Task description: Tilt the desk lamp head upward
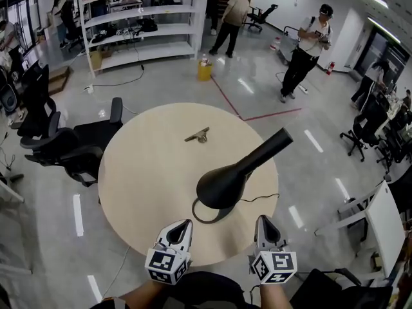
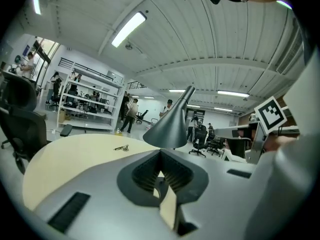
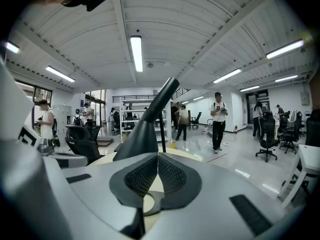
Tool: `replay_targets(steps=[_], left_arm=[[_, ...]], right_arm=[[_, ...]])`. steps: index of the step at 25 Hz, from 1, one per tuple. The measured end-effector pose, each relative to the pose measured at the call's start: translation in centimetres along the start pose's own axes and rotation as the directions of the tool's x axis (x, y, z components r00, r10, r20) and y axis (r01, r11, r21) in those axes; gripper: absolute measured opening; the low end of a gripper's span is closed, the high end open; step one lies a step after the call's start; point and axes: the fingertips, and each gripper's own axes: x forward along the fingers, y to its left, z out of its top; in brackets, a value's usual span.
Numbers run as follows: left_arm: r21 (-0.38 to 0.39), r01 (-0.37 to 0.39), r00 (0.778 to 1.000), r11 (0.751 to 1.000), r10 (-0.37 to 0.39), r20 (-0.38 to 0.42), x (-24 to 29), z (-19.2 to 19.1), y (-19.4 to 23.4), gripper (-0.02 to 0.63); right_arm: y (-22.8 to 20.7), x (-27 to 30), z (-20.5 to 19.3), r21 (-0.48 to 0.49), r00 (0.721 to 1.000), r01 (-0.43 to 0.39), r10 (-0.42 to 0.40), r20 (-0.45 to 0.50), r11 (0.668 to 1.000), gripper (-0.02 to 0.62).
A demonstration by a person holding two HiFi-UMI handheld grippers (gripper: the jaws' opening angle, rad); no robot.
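A black desk lamp stands on the round beige table. Its cone head points down toward the near edge, and the neck rises to the far right. The ring base lies under the head, and a thin cord runs off to the right. My left gripper is shut and empty, just left of the base at the near edge. My right gripper is shut and empty, just right of the base. The lamp head shows ahead of the left gripper, and the lamp ahead of the right gripper.
A small metal clip lies on the far half of the table. Black office chairs stand close on the left. Farther off are a white shelf rack, a yellow bin and people standing on the glossy floor.
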Motion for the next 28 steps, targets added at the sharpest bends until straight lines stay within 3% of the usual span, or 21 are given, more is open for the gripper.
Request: replay_targets(steps=[5,12,20,28], left_arm=[[-0.065,0.131,0.991,0.989,-0.133,-0.016,2.0,0.0,0.1,0.049],[-0.222,0.174,0.983,0.959,-0.183,-0.019,5.0,-0.1,0.0,0.100],[-0.388,0.230,0.972,0.893,-0.226,0.057,7.6,-0.6,-0.4,0.160],[-0.455,0.278,0.961,0.846,-0.249,0.124,9.4,-1.4,-0.2,0.213]], right_arm=[[-1.7,0.9,5.4,-0.042,0.996,0.021,-0.017,0.083,0.999,0.015],[-3.6,3.4,13.6,-0.143,0.980,-0.059,0.085,0.181,0.988,0.017],[-4.6,5.9,21.6,-0.222,0.918,-0.180,0.244,0.312,0.958,0.017],[-3.6,9.4,25.9,-0.348,0.869,-0.263,0.378,0.320,0.900,0.018]])
